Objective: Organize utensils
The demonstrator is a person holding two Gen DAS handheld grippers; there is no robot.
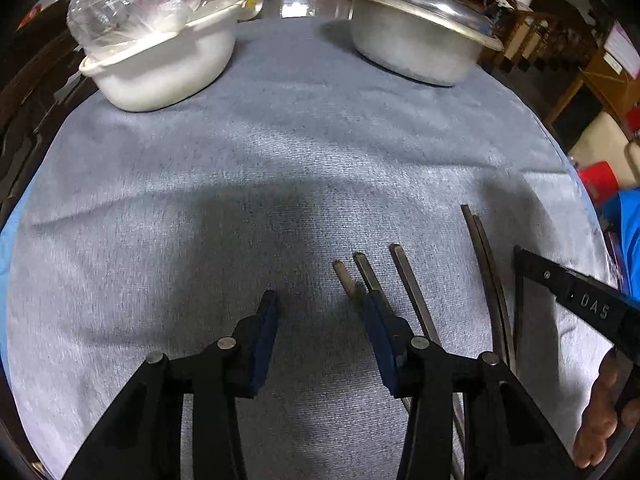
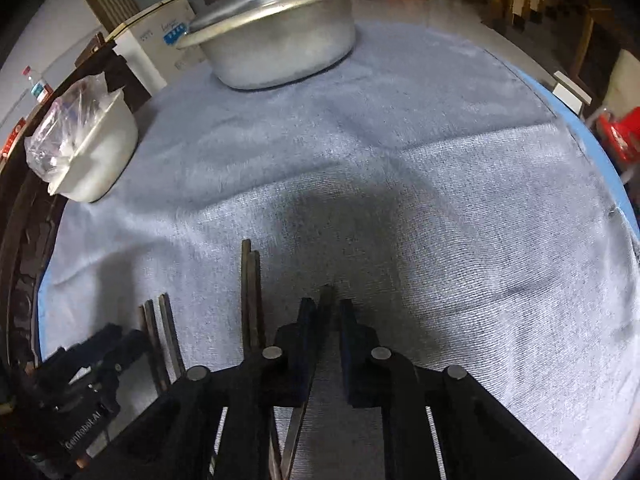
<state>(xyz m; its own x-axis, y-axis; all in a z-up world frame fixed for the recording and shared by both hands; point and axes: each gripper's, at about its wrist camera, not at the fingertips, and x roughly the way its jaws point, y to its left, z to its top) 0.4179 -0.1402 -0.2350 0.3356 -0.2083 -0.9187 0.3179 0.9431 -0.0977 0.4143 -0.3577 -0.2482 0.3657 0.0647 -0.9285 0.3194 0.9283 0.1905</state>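
Several dark chopsticks lie on a grey-blue cloth (image 1: 280,160). In the left wrist view three of them (image 1: 412,292) lie by my left gripper's right finger, and a pair (image 1: 486,264) lies further right. My left gripper (image 1: 320,296) hangs open just over the cloth with nothing between its blue pads. In the right wrist view my right gripper (image 2: 327,303) is shut on a single chopstick (image 2: 327,292), whose tip pokes out past the pads. The pair (image 2: 250,292) lies just left of it, and the other three (image 2: 160,332) lie beside the left gripper (image 2: 100,352).
A lidded metal pot (image 1: 416,44) stands at the far right of the cloth. A white bowl (image 1: 160,76) holding a clear plastic bag stands at the far left. A hand (image 1: 600,412) and a blue sleeve (image 1: 628,232) show at the right edge.
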